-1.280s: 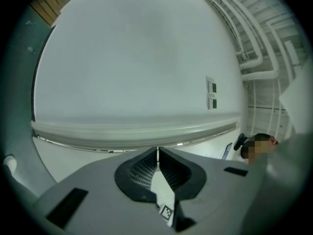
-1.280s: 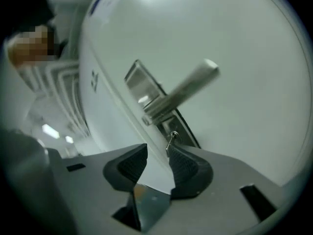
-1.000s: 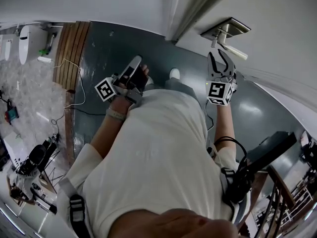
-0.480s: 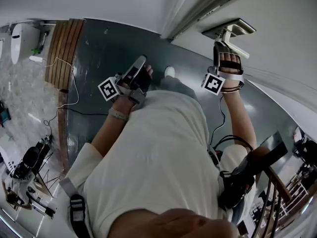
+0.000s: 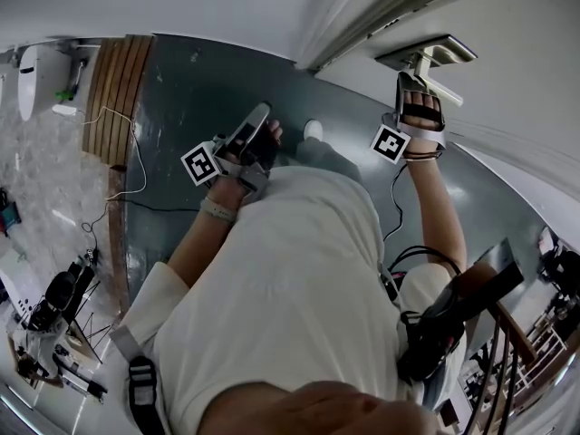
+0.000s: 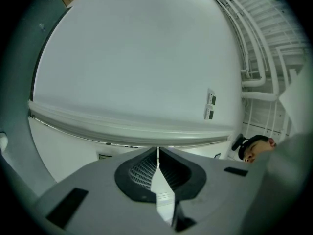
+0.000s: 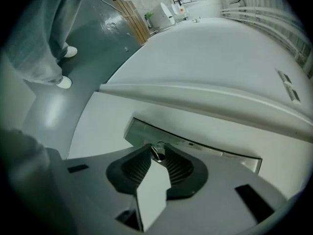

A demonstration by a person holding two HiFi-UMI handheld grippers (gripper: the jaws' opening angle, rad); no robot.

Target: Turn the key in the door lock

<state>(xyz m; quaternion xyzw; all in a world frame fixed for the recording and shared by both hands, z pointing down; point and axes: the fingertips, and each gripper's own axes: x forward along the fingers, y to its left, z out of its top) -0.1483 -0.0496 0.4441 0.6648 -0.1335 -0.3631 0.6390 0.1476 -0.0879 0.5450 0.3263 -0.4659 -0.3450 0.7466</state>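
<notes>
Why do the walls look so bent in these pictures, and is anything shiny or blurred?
Head view: the wide lens bows the door and the floor, and a pale glare lies on the floor by the right arm. Left gripper view: the wall bulges like a dome and the corners go black. Right gripper view: same bulge, and the key at the lock plate looks small and soft.

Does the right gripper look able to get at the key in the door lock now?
Probably yes: the fingers of the right gripper have just been closing with the key between them at the lock plate; nothing blocks the way.
</notes>
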